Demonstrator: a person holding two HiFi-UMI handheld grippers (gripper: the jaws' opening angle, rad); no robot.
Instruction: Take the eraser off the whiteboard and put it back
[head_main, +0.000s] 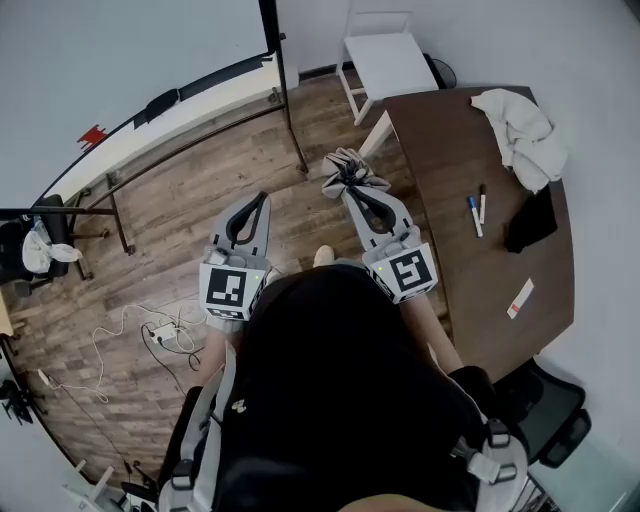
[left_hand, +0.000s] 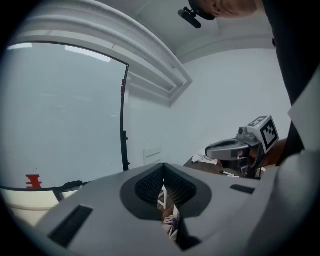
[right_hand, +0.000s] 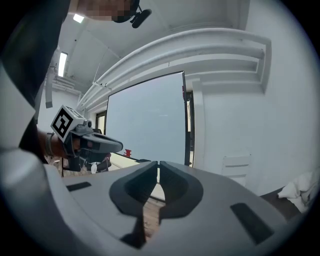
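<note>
Head view: the eraser lies on the ledge under the whiteboard, at about 10 o'clock from both grippers and well apart from them. It looks like a small dark block. I judge it light and stiff in the body with a soft felt face, so it should be easy to lift. The best hold is probably across its two long sides, with the felt kept clear of the fingers. The left gripper and the right gripper are held out over the wooden floor, both clenched and empty. The table stands at 3 o'clock.

Left gripper view: the left gripper has its fingers pressed together with nothing between them. The eraser sits on the ledge at 9 o'clock, just right of a red mark and far off the fingers' line. The whiteboard fills the left half. The right gripper shows at 3 o'clock.

Right gripper view: the right gripper is closed to a thin slit and holds nothing. The whiteboard stands straight ahead at 12 o'clock, and its ledge runs off toward 9 o'clock. The eraser is too small here to pick out surely. The left gripper is at 9 o'clock.
</note>
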